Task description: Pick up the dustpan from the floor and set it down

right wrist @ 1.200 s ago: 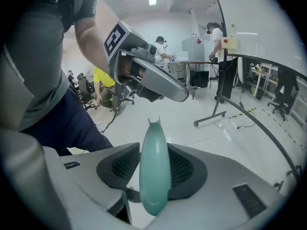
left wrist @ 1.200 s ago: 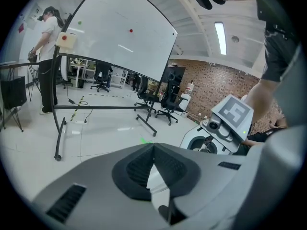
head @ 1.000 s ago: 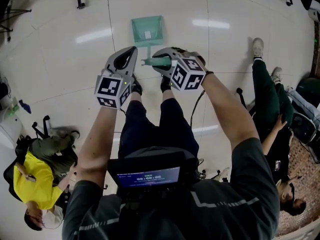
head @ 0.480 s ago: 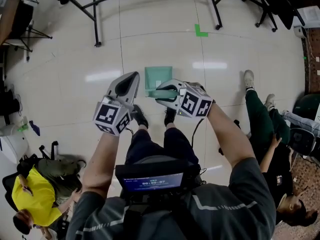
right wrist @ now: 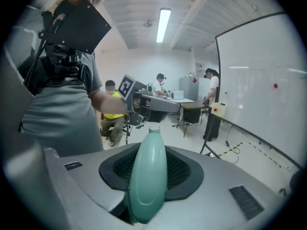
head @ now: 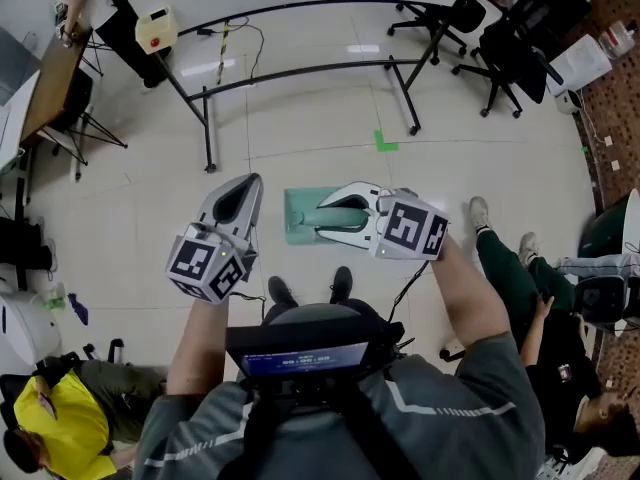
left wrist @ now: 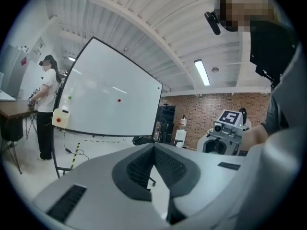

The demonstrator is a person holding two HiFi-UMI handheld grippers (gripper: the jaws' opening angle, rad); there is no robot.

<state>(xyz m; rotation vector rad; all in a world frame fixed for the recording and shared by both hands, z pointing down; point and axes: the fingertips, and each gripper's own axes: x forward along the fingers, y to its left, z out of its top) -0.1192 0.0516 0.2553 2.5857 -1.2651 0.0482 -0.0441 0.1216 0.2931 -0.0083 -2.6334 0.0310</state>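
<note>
Fingers (right wrist: pixel 188 170) of the right gripper (head: pixel 322 223) are clamped on the teal handle of the dustpan (head: pixel 295 208), which is held up off the floor (head: pixel 300 118), its pan just past their tips. Beside them, the left gripper (head: pixel 245 190) has its fingers (left wrist: pixel 178 166) pressed together with nothing between. Farther out, beyond both pairs of fingers, a green tape mark (head: pixel 385 143) lies on the floor, then a whiteboard (left wrist: pixel 110 95).

The dustpan (head: pixel 298 214) lies partly hidden (behind the right tongs (head: pixel 323 220)).
</note>
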